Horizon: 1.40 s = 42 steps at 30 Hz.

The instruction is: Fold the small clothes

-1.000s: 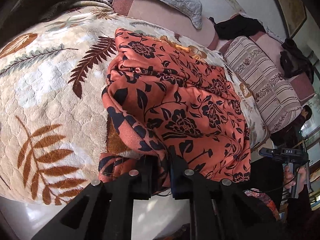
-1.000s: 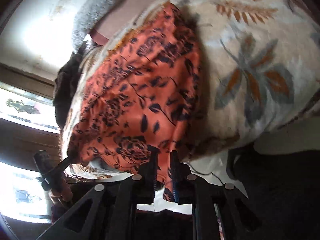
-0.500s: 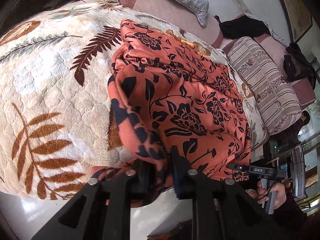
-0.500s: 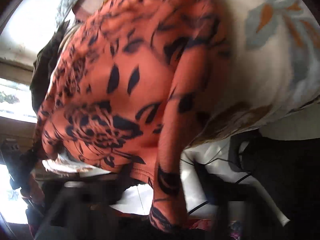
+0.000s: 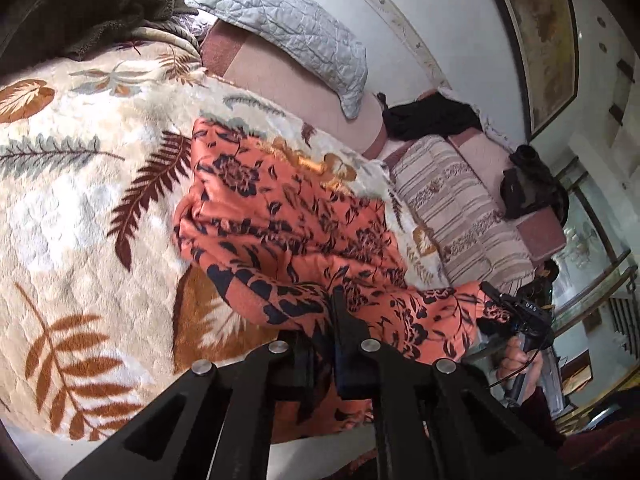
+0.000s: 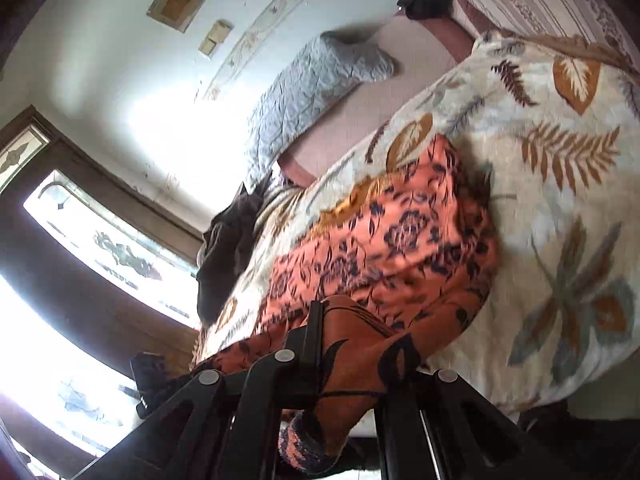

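An orange garment (image 5: 288, 216) with a black flower print lies on a cream leaf-patterned blanket (image 5: 80, 200). My left gripper (image 5: 328, 316) is closing tight on its near hem, cloth pinched between the pads and held up off the blanket. To the right, a hand holds my right gripper (image 5: 496, 300) at the garment's other near corner. In the right wrist view the garment (image 6: 400, 248) drapes over my right gripper (image 6: 340, 344), which is shut on it; one finger is hidden under cloth. The left gripper (image 6: 150, 376) shows at the lower left there.
A grey quilted pillow (image 5: 296, 28) rests on a pink bolster at the far edge. A dark brown heap of fabric (image 5: 100, 4) lies at the back left. A striped cushion (image 5: 452, 208) and black clothes (image 5: 432, 120) lie to the right. The blanket's (image 6: 560, 184) front edge drops off just below the grippers.
Both grippers have risen and tilted up, lifting the garment's near edge off the blanket. The cloth now stretches between them, and the right jaws have shut on it.
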{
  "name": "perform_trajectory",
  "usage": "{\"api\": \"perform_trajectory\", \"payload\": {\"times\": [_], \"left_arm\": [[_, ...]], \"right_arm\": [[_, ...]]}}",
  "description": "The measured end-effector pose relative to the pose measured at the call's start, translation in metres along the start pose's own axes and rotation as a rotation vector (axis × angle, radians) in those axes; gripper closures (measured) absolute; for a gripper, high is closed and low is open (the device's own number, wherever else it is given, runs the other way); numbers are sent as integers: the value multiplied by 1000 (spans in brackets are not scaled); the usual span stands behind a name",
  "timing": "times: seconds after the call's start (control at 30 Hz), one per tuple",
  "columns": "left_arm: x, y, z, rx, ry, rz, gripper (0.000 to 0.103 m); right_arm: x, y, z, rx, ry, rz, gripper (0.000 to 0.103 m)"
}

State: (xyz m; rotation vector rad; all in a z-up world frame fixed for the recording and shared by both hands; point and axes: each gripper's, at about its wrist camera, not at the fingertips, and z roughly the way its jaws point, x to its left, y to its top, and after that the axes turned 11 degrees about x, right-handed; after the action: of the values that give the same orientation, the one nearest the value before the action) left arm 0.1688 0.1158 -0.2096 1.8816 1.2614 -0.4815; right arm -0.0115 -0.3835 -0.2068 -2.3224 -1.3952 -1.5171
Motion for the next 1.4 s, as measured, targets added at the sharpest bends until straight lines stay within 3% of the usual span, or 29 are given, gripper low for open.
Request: {"api": "perform_trajectory", "payload": {"times": [0.23,0.4,0.57,0.83,0.97,1.03,1.07,1.17,1.2,1.3,1.4], "left_arm": [[9,79,5,-141,15,-138,96],[41,110,36,-188,-9,-276,96],[79,123,68,-187,9,-389,96],[108,140,106,-125,148,-453,95],[116,147,112,-133,122,-481,91],[115,148,107,-169,93,-476,89],[116,148,104,-188,73,-477,86],[121,145,99,-235,10,-499,72],[123,143,98,-242,-4,-516,71],[123,137,89,-290,-34,-539,71],[107,136,77,-348,-34,-475,63]], "right_arm": [[-28,92,34,-95,59,101,99],[-49,133,72,-113,86,146,99],[-76,154,112,-94,99,198,98],[-113,179,173,9,7,300,95],[-135,191,188,58,66,391,93],[-154,193,190,67,180,472,87],[-163,192,189,58,254,514,77],[-184,184,173,-61,420,622,17],[-187,181,164,-101,440,631,17],[-185,178,147,-113,447,607,16],[-161,171,137,-75,358,503,16]]}}
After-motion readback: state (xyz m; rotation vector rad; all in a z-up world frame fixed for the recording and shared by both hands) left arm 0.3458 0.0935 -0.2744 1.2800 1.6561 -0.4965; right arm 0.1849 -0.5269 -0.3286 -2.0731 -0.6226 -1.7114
